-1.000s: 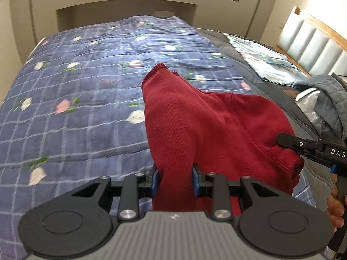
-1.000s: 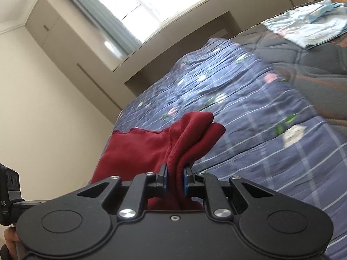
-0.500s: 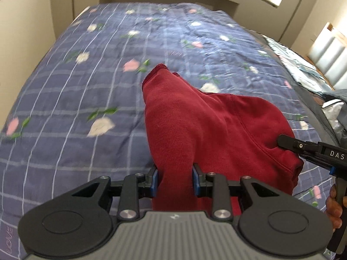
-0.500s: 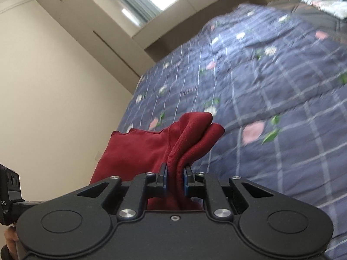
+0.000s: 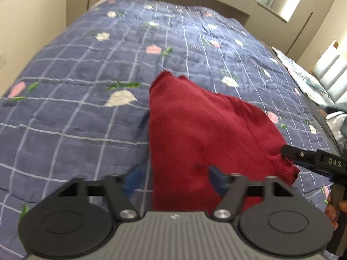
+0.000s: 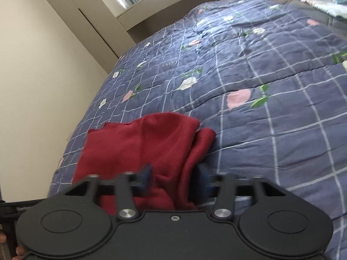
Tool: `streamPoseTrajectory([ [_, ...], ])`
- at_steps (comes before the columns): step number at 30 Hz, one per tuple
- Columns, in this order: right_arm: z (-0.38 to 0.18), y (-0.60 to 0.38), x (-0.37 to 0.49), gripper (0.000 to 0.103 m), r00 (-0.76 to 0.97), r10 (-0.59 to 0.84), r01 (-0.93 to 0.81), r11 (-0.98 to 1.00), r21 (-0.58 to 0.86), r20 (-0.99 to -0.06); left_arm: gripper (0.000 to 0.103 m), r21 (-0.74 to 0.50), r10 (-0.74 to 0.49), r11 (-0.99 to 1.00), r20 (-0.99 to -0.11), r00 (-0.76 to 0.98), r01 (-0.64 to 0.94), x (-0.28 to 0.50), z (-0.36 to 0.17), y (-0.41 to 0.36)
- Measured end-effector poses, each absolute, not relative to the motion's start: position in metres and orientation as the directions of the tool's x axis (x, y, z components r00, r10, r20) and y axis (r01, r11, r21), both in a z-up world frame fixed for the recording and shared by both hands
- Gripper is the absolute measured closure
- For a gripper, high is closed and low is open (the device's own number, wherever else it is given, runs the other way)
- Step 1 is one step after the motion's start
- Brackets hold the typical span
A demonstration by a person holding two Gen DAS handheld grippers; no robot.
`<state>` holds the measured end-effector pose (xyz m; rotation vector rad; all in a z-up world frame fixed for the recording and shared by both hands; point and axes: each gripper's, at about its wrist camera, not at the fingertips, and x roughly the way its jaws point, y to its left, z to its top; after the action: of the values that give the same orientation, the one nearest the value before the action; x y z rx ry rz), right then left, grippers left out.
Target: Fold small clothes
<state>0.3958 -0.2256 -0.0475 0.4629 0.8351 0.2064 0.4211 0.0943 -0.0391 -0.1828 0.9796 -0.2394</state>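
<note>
left hand-held gripper [image 5: 174,178]: spread, straddling garment [image 5: 201,130] hem | right hand-held gripper [image 6: 174,178]: spread around bunched edge | quilt [image 5: 86,108]: bare beyond garment's far corner

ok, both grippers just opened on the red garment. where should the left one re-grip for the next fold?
My pick: the near hem of the red garment, which lies between the left gripper fingers. Come in low from the near side, along the quilt. The left edge runs straight away from the camera and lies flat; the right side is bunched by the right gripper.
</note>
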Motion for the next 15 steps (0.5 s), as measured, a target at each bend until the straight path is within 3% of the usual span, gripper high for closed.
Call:
streamPoseTrajectory([
  [2, -0.041, -0.223, 0.387, 0.037, 0.67, 0.338, -0.003, 0.891, 0.453, -0.661, 0.016, -0.246, -0.261, 0.964, -0.782, 0.566, 0.105, 0.411, -0.03, 0.094],
  [9, 0.008, -0.203, 0.33, 0.005, 0.77, 0.316, -0.097, 0.916, 0.389, -0.554, 0.001, -0.196, -0.192, 0.978, -0.713, 0.675, 0.072, 0.353, 0.014, 0.1],
  [15, 0.046, -0.187, 0.261, 0.001, 0.854, 0.259, -0.121, 0.942, 0.312, -0.45, 0.0, -0.168, -0.146, 0.985, -0.645, 0.75, 0.047, 0.291, 0.052, 0.105],
])
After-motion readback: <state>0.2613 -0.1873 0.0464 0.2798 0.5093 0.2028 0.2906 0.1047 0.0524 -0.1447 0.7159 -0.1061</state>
